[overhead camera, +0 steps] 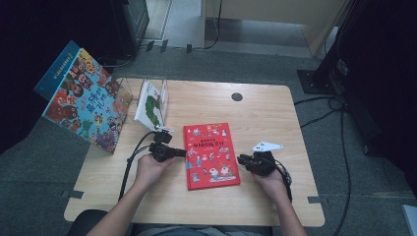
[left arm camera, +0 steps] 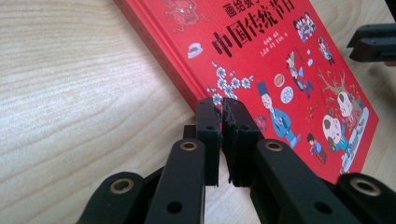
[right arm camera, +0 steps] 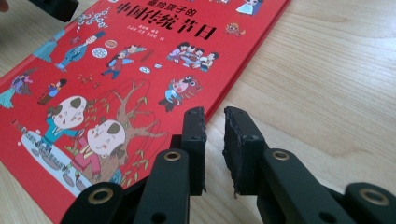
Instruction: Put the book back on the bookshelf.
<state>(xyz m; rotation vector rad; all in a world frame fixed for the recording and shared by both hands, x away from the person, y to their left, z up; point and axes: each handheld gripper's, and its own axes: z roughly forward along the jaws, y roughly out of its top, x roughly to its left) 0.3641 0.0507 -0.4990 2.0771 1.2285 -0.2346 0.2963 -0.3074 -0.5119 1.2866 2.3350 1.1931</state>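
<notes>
Red hardcover picture book (overhead camera: 211,155) with cartoon figures on the cover lying flat at centre of the high view, on the pale wooden table (overhead camera: 265,118). Left gripper (overhead camera: 181,153) at the book's left edge, mid-frame; jaws nearly together in the left gripper view, only a sliver of gap, nothing between them, tips (left arm camera: 223,108) just at the book's spine edge (left arm camera: 154,51). Right gripper (overhead camera: 241,159) just beside the book's right edge; jaws a little apart in the right gripper view (right arm camera: 214,119), bare wood between them, no grip on the cover (right arm camera: 140,60). Risks, as judged: cover lying flush to the table, so little to catch; tips likely to skid over the glossy board, or to shove the book sideways toward the opposite gripper instead of lifting it. Narrow gaps probably too tight to take the full thickness; a forced entry could dent a corner or pinch the top cover alone, letting the book fall open. One-sided lift likely to tilt and slide it. Clear stand with a white book (overhead camera: 152,104) at upper left, well apart; large colourful book (overhead camera: 86,98) beyond the table's left edge, unlikely to interfere.
</notes>
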